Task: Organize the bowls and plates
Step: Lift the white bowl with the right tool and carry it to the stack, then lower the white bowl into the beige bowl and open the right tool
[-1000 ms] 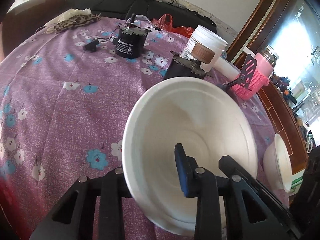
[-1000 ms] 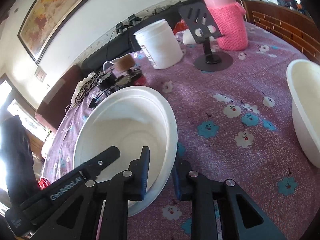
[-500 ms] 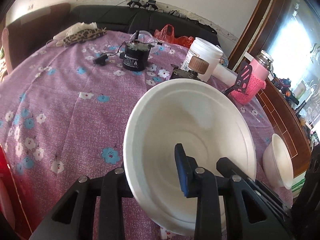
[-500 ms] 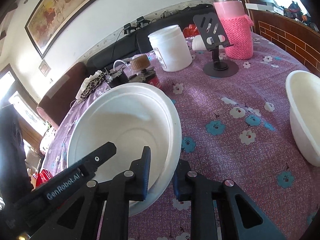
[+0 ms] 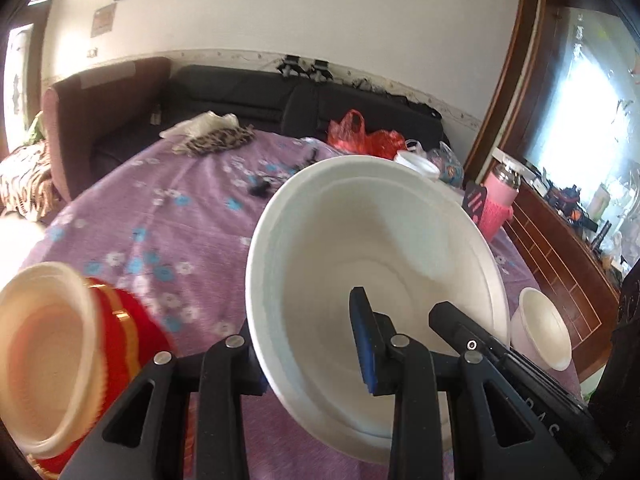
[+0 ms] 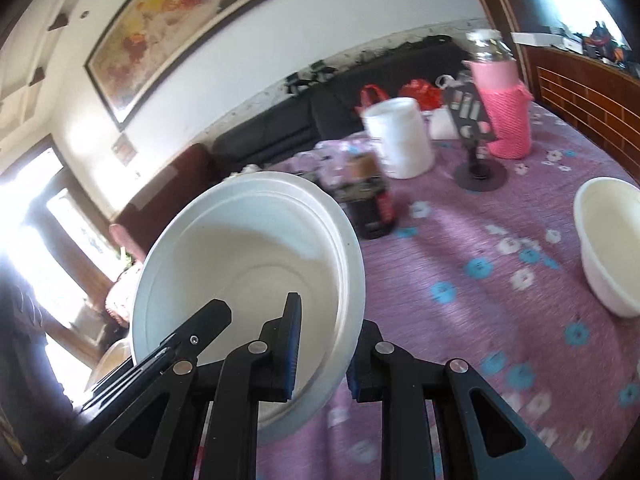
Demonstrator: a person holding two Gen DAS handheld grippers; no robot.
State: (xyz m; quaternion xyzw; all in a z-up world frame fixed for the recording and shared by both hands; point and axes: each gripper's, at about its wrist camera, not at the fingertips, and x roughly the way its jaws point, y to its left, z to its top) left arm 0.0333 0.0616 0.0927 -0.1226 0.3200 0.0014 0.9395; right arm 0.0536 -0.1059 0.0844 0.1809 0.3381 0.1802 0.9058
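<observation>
our left gripper (image 5: 308, 354) pinches the near rim of the big white bowl (image 5: 376, 264), one black finger inside with its blue pad flat on the smooth inner wall, the other outside under the rim. our right gripper (image 6: 322, 354) clamps the same bowl (image 6: 248, 276) from the other side, its jaws drawn narrow on the thin wall, one pad inside and one outside. we see each gripper's black finger poking into the other's view across the bowl. the bowl is round and deep, matte white like foam, with faint stepped rings toward its bottom and a double-edged lip; it is tilted, and we hold it up clear of the tablecloth (image 5: 160, 216).

the cloth is purple, a slightly ribbed weave, dotted with blue and white flowers. low at the left edge of the left view lies a stack of cream bowls (image 5: 44, 356) tipped on its side beside something red with a gold band, blurred. to the right a smaller white bowl (image 6: 608, 240) stands upright on the cloth, well apart from ours. farther back we find a white plastic tub (image 6: 400, 136), a black perforated stand (image 6: 472, 120) on a round base, and a bottle in a pink knitted sleeve (image 6: 504, 116).
</observation>
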